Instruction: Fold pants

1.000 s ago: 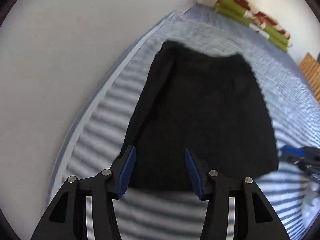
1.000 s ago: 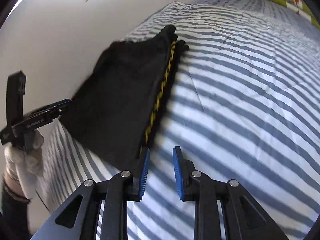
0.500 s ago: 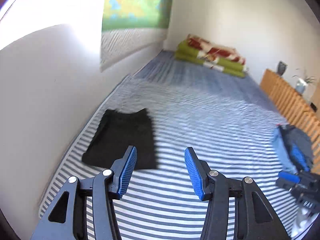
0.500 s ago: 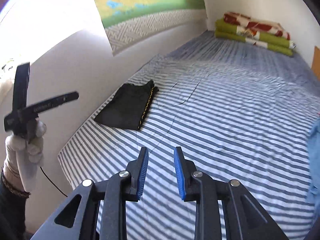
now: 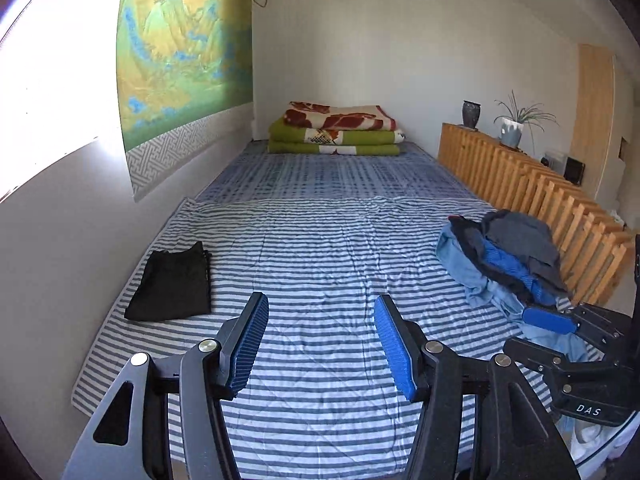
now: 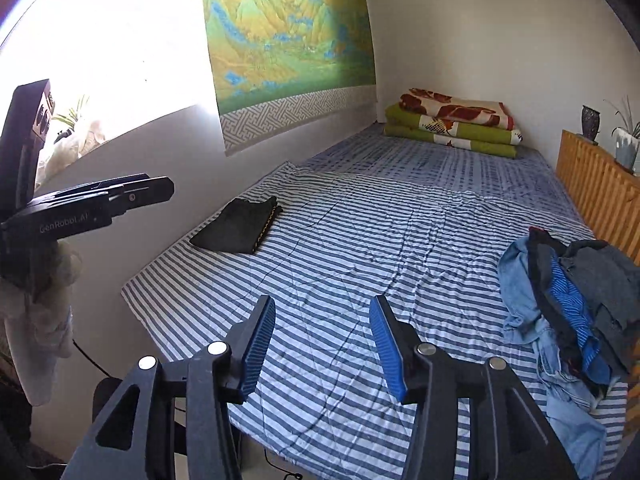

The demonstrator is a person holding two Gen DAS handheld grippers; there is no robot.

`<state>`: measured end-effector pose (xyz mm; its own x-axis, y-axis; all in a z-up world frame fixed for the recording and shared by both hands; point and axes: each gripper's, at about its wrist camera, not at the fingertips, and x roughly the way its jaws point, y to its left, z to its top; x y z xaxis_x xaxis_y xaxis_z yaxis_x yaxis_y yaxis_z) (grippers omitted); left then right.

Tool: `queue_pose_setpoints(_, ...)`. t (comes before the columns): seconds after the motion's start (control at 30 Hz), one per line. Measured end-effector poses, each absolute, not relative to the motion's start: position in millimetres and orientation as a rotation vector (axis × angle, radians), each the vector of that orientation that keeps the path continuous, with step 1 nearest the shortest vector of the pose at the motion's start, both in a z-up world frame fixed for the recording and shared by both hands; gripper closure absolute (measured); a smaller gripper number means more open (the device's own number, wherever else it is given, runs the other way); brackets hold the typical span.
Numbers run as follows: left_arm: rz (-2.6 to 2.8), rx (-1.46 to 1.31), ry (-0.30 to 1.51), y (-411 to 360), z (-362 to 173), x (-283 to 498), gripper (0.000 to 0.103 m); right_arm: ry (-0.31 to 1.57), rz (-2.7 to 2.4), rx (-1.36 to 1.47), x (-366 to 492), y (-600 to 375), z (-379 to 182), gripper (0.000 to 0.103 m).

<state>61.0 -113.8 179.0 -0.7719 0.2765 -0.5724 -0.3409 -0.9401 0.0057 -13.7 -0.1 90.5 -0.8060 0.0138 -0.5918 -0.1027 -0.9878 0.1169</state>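
Folded black pants (image 5: 171,283) (image 6: 236,226) lie flat near the left edge of the striped bed, close to the wall; a yellow trim runs down their side. My left gripper (image 5: 318,328) hangs well back from them above the bed, its jaws opening with nothing between them. My right gripper (image 6: 322,330) also hovers over the striped sheet, jaws opening and empty. A heap of unfolded clothes (image 5: 504,264) (image 6: 568,308), denim, blue and grey, sits at the right side. The right gripper's blue pad shows at the right of the left wrist view, the left gripper in a gloved hand at the left of the right wrist view.
The striped sheet (image 5: 320,264) covers the bed. Folded green and red blankets (image 5: 336,130) are stacked at the far end. A wooden slatted rail (image 5: 532,196) with a vase and a potted plant borders the right side. A wall with a landscape hanging (image 6: 288,40) runs along the left.
Both grippers have pulled back and risen away from the folded black pants, which now lie far off on the bed. The right jaws have spread much wider; the left slightly.
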Motion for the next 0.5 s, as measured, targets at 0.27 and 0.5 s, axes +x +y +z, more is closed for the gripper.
queue_pose_setpoints(0.27,2.722,-0.863,0.139,-88.4,150.1,62.8,0.043,0.290,2.912,-0.973,7.2,26.6,78.5,0.057)
queue_pose_setpoints(0.5,2.755,-0.992,0.096,-80.8,99.5,14.5,0.043,0.271,2.885,-1.056,-33.1,42.4,62.8,0.057)
